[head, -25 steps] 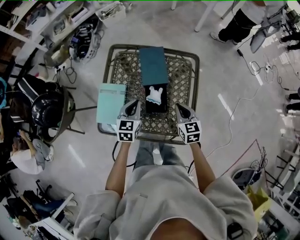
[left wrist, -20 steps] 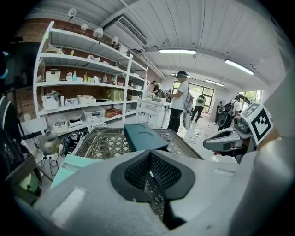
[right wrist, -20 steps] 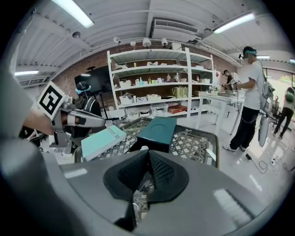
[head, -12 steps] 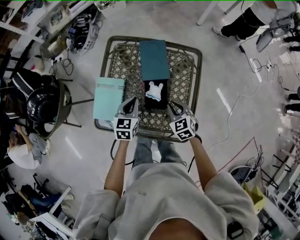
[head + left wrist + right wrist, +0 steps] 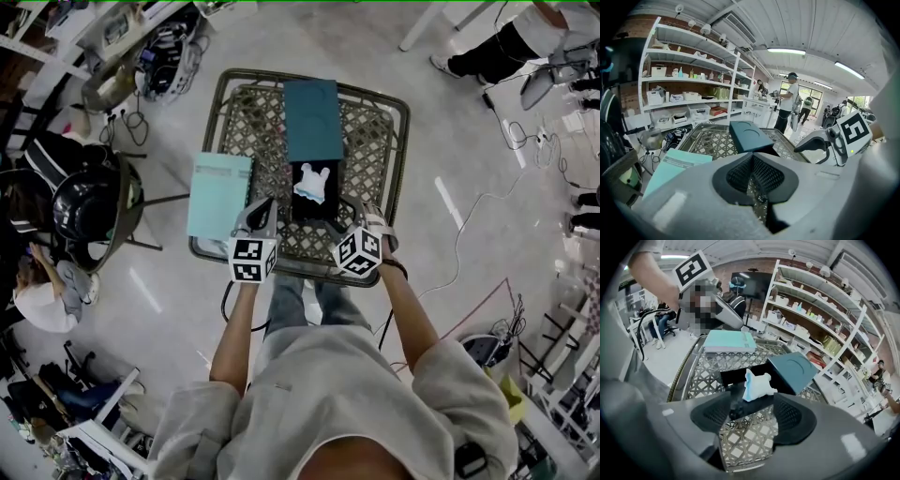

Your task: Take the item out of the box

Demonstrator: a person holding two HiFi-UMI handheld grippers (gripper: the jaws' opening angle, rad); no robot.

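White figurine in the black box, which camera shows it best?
The right gripper view: the white figurine stands large in the black box, just beyond the right gripper's opening tongs, nothing between them. The head view shows it small, from above. The left gripper view does not show it.

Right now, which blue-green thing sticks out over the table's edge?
The pale book, at the left edge; the darker lid sits further in, behind the black box.

No legible text, label or number anywhere.
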